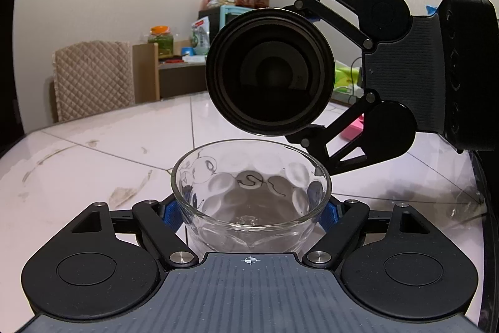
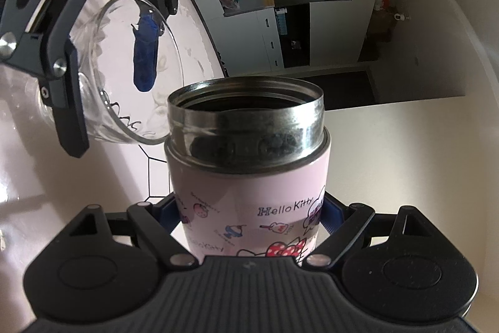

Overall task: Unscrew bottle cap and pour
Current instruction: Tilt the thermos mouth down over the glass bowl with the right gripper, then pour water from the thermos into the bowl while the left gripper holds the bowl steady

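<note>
My left gripper (image 1: 251, 213) is shut on a clear dimpled glass bowl (image 1: 249, 192) that rests on the white tiled table (image 1: 93, 152). My right gripper (image 2: 249, 217) is shut on a pink Hello Kitty thermos bottle (image 2: 246, 177) with its cap off. The bottle is tipped on its side, and its open steel mouth (image 1: 269, 71) points at the left camera just above the bowl's far rim. The bowl also shows in the right wrist view (image 2: 131, 71), beside the bottle mouth, with the left gripper (image 2: 103, 52) around it. A little clear liquid seems to lie in the bowl's bottom.
A quilted chair back (image 1: 93, 77) stands at the table's far left edge. A wooden shelf with jars (image 1: 160, 41) and a microwave with jars on top (image 1: 237, 11) stand behind. A pink object (image 1: 354, 127) lies on the table at the right.
</note>
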Demonstrator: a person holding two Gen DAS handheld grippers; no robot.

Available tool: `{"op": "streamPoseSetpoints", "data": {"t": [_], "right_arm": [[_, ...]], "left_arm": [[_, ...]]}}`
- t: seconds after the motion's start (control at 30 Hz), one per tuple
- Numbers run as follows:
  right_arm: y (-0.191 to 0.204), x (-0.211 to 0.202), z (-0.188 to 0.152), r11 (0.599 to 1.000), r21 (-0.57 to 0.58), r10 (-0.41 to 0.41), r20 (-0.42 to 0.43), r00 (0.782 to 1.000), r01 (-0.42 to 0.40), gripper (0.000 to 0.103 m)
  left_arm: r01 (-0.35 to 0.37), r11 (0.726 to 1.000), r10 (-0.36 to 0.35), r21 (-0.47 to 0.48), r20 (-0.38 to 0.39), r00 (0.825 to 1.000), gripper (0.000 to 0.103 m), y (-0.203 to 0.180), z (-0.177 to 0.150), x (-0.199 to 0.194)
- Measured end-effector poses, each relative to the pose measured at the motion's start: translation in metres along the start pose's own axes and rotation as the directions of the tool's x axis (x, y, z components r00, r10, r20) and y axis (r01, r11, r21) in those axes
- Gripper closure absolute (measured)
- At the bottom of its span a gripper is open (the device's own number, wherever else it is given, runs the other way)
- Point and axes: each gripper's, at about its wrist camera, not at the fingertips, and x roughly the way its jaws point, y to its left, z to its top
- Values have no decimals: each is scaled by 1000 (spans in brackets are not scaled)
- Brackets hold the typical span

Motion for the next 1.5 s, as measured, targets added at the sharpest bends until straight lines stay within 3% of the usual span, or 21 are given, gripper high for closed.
{"op": "streamPoseSetpoints", "data": {"t": [1.5], "right_arm": [[21, 7, 18, 986, -157, -49, -12, 999, 46, 15]], "left_arm": [[5, 1000, -5, 0, 2, 1000, 18, 5, -2, -1]]}}
